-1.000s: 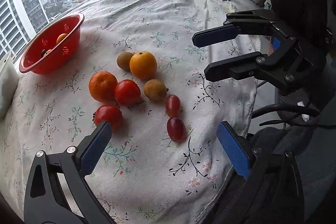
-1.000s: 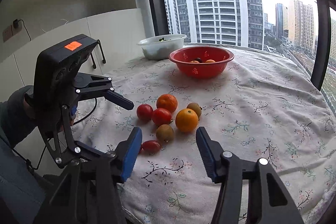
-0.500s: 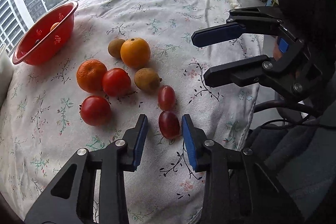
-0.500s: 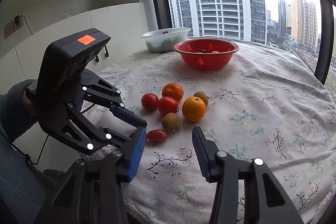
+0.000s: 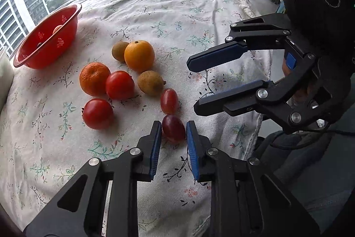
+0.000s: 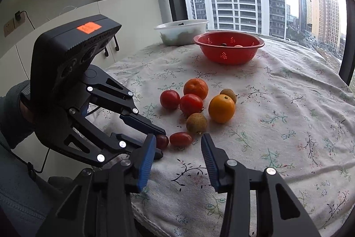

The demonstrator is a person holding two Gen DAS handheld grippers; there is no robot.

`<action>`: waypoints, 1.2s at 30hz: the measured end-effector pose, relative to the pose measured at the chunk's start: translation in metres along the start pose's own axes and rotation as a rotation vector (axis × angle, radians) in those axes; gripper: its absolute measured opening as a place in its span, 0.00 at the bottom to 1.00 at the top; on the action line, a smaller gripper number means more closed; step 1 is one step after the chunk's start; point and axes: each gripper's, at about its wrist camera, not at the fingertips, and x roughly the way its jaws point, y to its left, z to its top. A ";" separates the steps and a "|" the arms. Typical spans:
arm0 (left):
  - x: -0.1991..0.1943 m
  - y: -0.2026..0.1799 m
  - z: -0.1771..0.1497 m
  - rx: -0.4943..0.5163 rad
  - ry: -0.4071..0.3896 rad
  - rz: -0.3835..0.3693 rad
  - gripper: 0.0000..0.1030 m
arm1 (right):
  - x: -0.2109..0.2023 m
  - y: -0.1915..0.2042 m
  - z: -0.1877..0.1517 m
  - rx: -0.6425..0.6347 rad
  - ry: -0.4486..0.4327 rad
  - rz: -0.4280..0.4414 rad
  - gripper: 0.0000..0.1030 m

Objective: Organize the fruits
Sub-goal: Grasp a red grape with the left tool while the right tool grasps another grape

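**Mia:** Where is the left claw [image 5: 173,128]?

**Ben:** It is low on the table [image 5: 155,3], near the front edge. Its two blue pads are close around a dark red grape [image 5: 173,127]. The pads look like they touch the grape on both sides, and the grape sits on the flowery cloth [image 5: 55,159].

**Mia:** And the right claw [image 6: 177,143]?

**Ben:** It is open wide and holds nothing. It hangs just over the cloth, near the second grape [image 6: 180,139].

**Mia:** Where is the other fruit?

**Ben:** In a little bunch in the middle. There are two tomatoes [image 5: 119,84], a bumpy orange [image 5: 94,78], a smooth orange [image 5: 139,56], and two small brown fruits [image 5: 150,83].

**Mia:** And the red basket [image 5: 28,59]?

**Ben:** Far back, well apart from the bunch. It has a few small fruits inside. A white bowl [image 6: 182,31] sits just behind it.
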 end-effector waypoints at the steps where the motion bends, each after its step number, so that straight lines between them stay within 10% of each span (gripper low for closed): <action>1: -0.001 0.001 -0.001 -0.005 -0.002 0.001 0.21 | 0.002 0.000 0.000 0.005 0.008 -0.003 0.44; 36: -0.007 0.013 -0.016 -0.042 -0.026 0.020 0.19 | 0.049 0.012 0.011 -0.039 0.134 -0.107 0.34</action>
